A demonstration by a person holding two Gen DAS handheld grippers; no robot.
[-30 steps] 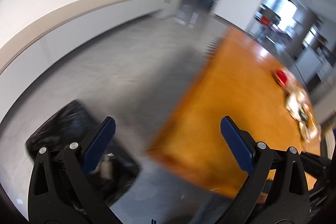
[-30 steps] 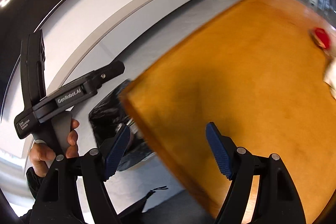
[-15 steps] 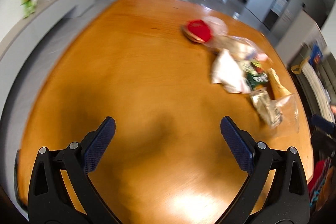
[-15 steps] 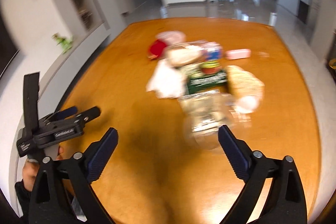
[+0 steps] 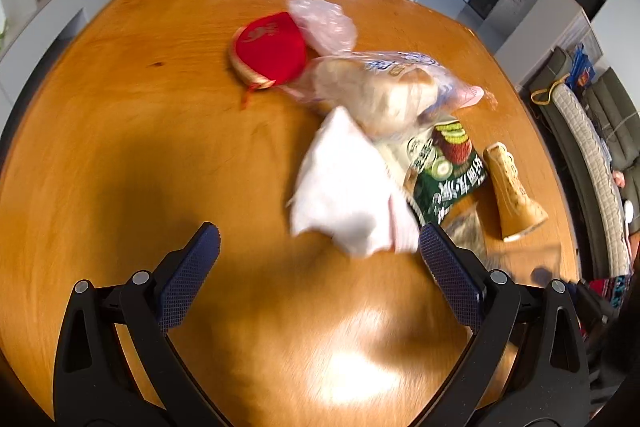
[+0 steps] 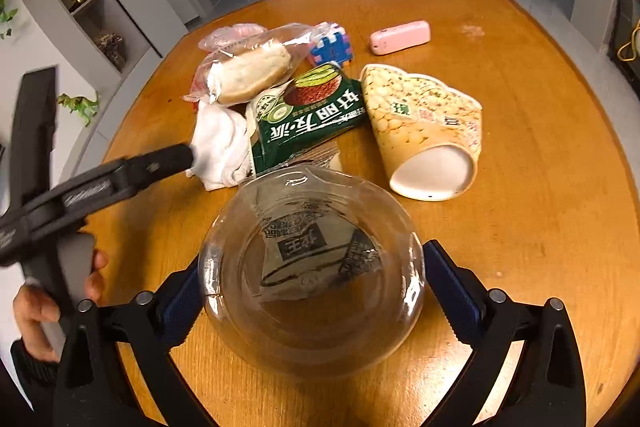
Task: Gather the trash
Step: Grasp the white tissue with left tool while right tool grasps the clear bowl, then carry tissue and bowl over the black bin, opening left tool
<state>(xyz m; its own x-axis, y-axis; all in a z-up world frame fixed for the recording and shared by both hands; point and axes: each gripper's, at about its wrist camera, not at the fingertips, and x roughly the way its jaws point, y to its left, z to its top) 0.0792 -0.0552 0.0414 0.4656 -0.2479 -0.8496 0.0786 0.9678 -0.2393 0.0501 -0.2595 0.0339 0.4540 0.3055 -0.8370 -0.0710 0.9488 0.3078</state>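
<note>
We see the trash heaped on the orange wooden bench (image 6: 540,155), and we place it all by the green snack packet (image 6: 308,115) in the middle of the heap. In the right wrist view, a clear plastic tub (image 6: 312,267) lies just in front of the packet, its open mouth facing the camera and a printed wrapper inside it. Our right claw (image 6: 312,291) stands wide, 1 blue pad on each side of the tub; its jaws have just been closing a little, and we cannot tell whether the pads touch the tub's wall. To the right of the packet a paper popcorn cup (image 6: 428,131) lies on its side. Behind the packet sit a bun in a clear bag (image 6: 252,71), a blue and pink block toy (image 6: 332,47) and, further right, a pink case (image 6: 400,37). Left of the packet lies a crumpled white tissue (image 6: 220,147), with the tip of the left claw just beside it and a hand (image 6: 44,311) gripping that tool's handle.

In the left wrist view our left claw (image 5: 318,267) is open and holds nothing, hovering over bare wood, the tissue (image 5: 344,191) near its right pad. A red round pouch (image 5: 270,47) lies well beyond the packet (image 5: 444,171), to the left of the bun bag (image 5: 380,91).
</note>
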